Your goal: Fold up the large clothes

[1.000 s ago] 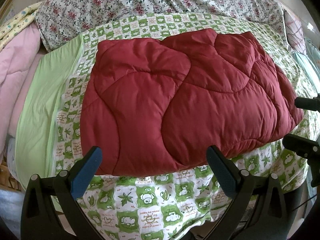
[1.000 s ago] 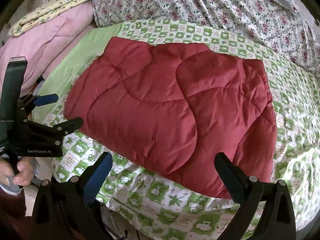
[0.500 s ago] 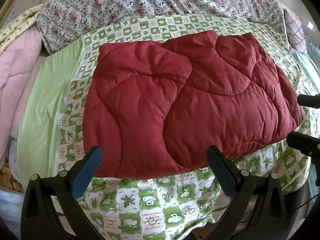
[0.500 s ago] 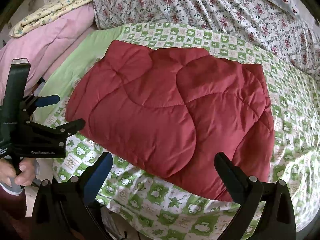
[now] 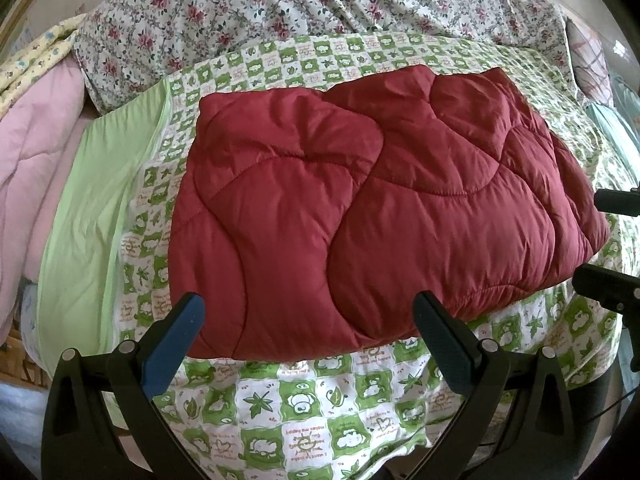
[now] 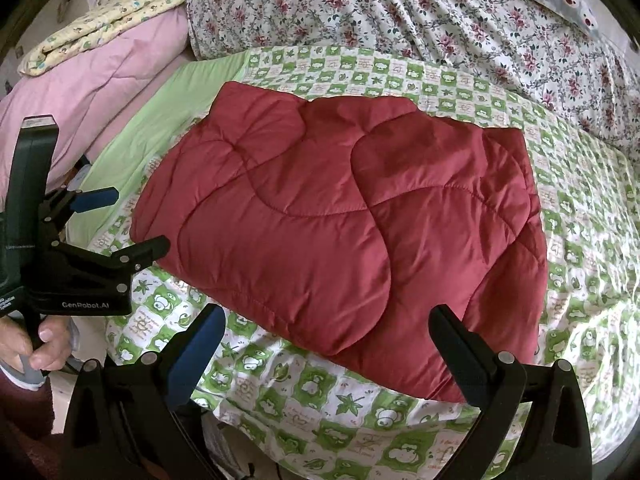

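Both tools have drawn back slightly from the folded red quilt (image 5: pixel 360 216); left tool (image 5: pixel 308 324) spread, empty; right tool (image 6: pixel 326 334) likewise, seemingly above the bed (image 6: pixel 352 412) edge at 6 o'clock.

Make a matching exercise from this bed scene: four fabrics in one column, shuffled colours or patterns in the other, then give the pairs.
Things:
1. quilted garment
2. sheet under it
3. bedding along the far side
4. folded quilt at the left

Looks:
A. plain pink
B. dark red
C. white with red flowers
D. green and white checks with small pictures

Pairs: 1-B, 2-D, 3-C, 4-A
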The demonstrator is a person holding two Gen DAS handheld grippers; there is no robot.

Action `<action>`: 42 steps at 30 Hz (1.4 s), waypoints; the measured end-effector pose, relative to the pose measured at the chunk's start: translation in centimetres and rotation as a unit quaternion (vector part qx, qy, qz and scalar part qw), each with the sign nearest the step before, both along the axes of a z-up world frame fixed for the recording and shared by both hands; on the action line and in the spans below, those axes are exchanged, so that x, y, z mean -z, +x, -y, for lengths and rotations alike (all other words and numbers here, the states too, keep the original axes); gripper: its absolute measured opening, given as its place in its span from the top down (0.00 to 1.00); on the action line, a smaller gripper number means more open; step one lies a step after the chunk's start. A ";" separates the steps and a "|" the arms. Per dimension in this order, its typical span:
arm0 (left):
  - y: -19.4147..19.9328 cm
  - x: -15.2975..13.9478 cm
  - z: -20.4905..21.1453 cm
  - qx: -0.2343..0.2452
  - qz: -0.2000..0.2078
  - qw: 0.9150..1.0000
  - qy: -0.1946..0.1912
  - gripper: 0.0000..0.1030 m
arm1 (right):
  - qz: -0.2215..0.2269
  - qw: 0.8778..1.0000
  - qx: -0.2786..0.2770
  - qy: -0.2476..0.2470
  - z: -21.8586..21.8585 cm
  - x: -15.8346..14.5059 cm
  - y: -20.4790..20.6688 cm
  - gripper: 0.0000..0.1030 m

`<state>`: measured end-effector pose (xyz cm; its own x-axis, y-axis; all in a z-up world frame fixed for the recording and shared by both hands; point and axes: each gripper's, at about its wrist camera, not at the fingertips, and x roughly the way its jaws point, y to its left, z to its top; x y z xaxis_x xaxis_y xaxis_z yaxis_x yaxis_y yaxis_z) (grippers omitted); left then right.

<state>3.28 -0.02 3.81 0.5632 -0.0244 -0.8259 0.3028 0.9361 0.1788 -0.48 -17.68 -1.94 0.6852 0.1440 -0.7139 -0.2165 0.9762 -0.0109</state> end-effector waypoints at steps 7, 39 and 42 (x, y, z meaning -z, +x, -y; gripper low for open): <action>0.0 0.0 0.0 0.000 -0.001 1.000 0.001 0.00 | 0.000 1.000 0.000 0.000 0.0 0.0 0.0 0.00; 0.2 -0.2 0.0 -0.001 0.002 1.000 0.002 0.00 | -0.001 1.000 0.000 0.002 0.4 0.1 0.0 0.00; 0.2 -0.2 0.0 -0.001 0.002 1.000 0.001 0.00 | -0.002 1.000 0.000 0.003 0.5 0.2 0.0 0.00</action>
